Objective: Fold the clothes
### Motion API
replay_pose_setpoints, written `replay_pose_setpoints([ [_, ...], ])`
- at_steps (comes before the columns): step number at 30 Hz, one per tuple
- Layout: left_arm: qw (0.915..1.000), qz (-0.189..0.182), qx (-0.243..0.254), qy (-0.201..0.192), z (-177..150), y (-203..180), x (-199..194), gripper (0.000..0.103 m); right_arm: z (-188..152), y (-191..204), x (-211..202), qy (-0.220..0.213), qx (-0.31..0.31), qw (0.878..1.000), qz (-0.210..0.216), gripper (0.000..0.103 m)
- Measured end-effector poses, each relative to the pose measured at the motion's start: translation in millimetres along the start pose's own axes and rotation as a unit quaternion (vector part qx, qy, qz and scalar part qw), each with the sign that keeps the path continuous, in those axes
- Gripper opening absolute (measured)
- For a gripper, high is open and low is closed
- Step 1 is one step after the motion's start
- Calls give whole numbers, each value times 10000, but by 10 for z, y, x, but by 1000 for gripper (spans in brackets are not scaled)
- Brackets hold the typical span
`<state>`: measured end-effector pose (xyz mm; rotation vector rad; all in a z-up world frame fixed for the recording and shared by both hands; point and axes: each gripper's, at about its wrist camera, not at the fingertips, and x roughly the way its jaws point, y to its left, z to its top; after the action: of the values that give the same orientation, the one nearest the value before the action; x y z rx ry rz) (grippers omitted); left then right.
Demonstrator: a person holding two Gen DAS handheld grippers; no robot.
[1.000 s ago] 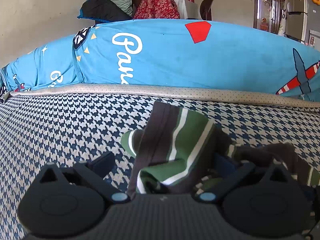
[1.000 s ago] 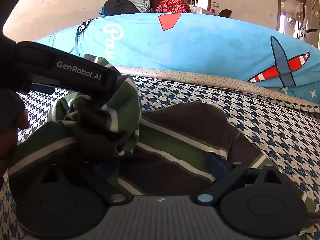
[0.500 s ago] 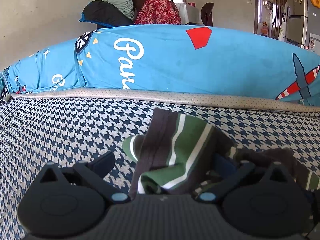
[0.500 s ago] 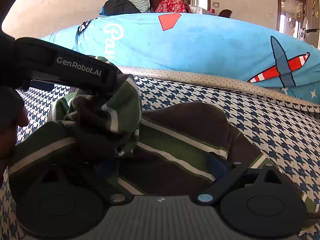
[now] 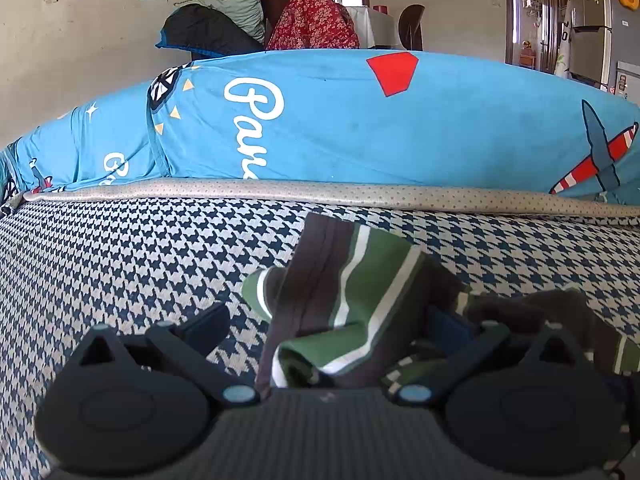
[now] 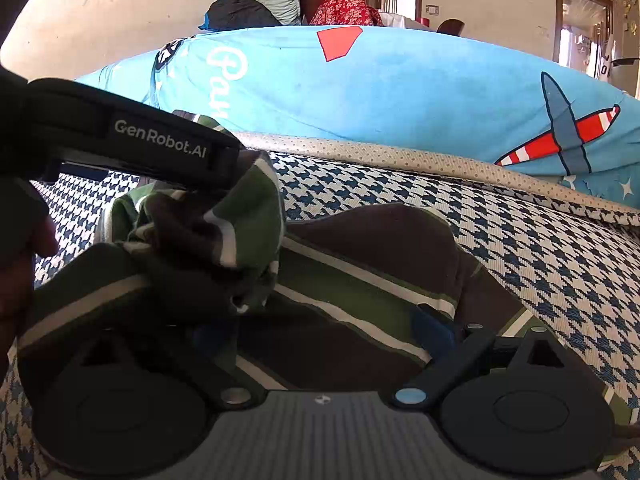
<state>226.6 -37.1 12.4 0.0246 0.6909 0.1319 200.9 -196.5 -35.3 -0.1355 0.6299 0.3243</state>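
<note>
A green, brown and white striped garment (image 5: 360, 280) lies bunched on the houndstooth bed cover (image 5: 140, 260). My left gripper (image 5: 324, 322) is open, its fingers wide apart with a raised fold of the garment between them and cloth draped over the right finger. In the right wrist view the same garment (image 6: 360, 280) spreads flatter across the bed. The left gripper (image 6: 228, 160) reaches in from the left with cloth heaped at its tip. My right gripper (image 6: 320, 332) is open over the garment. Its right pad shows and its left finger is hidden under cloth.
A long blue printed bolster (image 5: 360, 128) lies across the far side of the bed behind a beige dotted border (image 5: 360, 196). Pillows and a red cloth are stacked beyond it. A hand (image 6: 16, 280) holds the left gripper at the left edge. Bare cover (image 6: 540, 260) stretches right.
The left wrist view has tipped up slightly, so the bolster and bed sit lower in frame. In the right wrist view the left gripper rose a little. The garment stays put.
</note>
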Motion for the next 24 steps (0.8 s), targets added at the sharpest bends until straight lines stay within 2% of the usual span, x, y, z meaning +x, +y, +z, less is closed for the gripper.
replay_pose_setpoints([
  [10,9999,47,-88,-59,2,31,-41,103,13,4,2,1,-3,10000,-2,96],
  [13,9980,275,26,-566,39,9,-226,103,10,5,5,-1,2,10000,2,96],
  [16,9925,469,225,-1111,64,-42,-407,103,13,0,10,-3,1,10000,0,96],
  [24,9932,234,531,-1006,17,-164,-394,103,21,-13,24,-4,2,10000,0,96],
])
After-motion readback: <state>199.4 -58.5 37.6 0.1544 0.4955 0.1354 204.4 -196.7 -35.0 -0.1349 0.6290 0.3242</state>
